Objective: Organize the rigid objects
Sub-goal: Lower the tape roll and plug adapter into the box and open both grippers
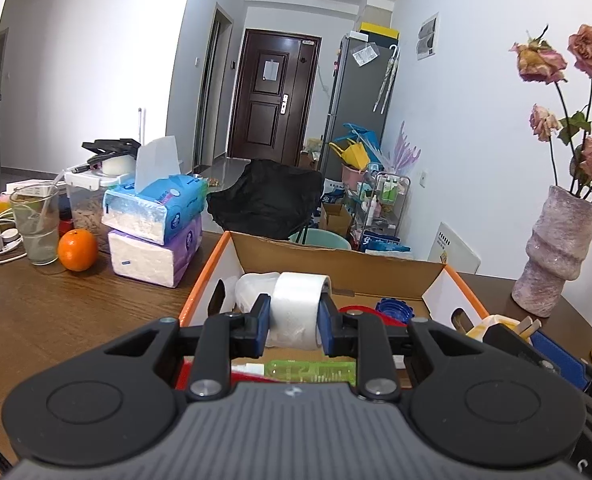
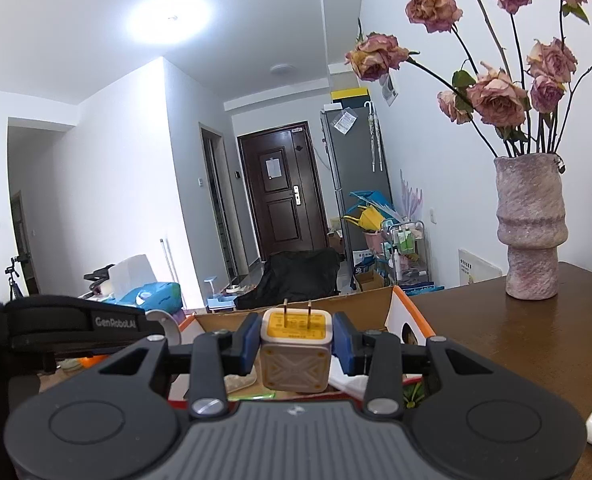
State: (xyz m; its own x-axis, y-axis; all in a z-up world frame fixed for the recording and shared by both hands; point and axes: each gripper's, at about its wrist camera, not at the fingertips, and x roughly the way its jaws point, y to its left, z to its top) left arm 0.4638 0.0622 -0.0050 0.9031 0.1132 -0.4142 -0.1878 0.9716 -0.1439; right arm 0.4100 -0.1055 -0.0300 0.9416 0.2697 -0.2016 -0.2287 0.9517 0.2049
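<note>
Left wrist view: brown wooden table (image 1: 36,312), white-walled room, dark door (image 1: 274,96).

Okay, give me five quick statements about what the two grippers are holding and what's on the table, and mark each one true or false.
1. The left gripper is shut on a tape roll. True.
2. The right gripper holds an orange. False: it holds a charger, prongs up; the orange sits on the table.
3. The box is closed. False: it is open, with things inside.
4. The vase of dried roses stands upright on the table. True.
5. The tissue packs lie inside the box. False: they are stacked on the table beside it.
</note>
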